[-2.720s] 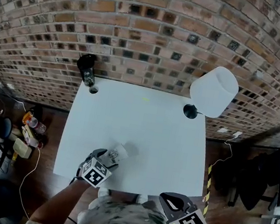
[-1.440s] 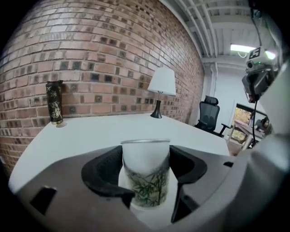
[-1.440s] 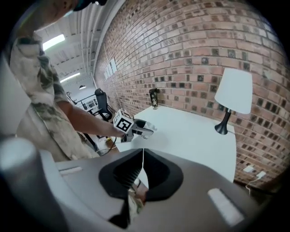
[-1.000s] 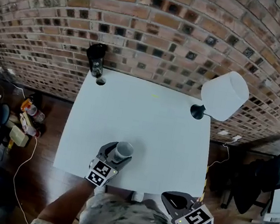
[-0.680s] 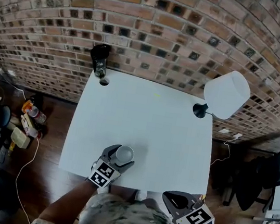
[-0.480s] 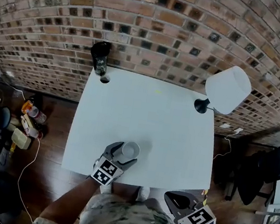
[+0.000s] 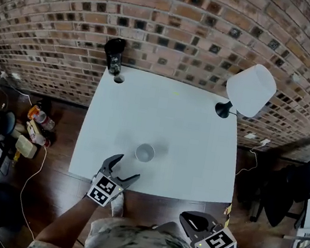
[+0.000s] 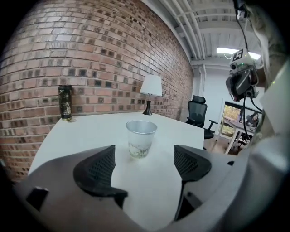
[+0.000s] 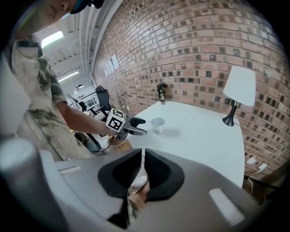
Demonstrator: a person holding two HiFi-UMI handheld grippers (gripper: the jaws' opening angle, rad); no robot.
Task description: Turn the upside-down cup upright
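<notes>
Head view: the cup [image 7: 145, 153] stands upright, mouth up, close to the surface's [image 7: 198, 145] near edge. The left claw [image 7: 127, 167] is just short of it, its jaws opening with nothing between them. The right claw [image 7: 185, 219] hangs off the edge, jaws together. Open surface stretches beyond the cup to the lamp [image 7: 247, 91] and bottle [image 7: 115, 56] at the far corners.

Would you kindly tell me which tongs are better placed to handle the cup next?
Left. The left tongs face the upright cup just ahead, jaws opening with nothing between them; the right tongs are shut, off the table edge.
</notes>
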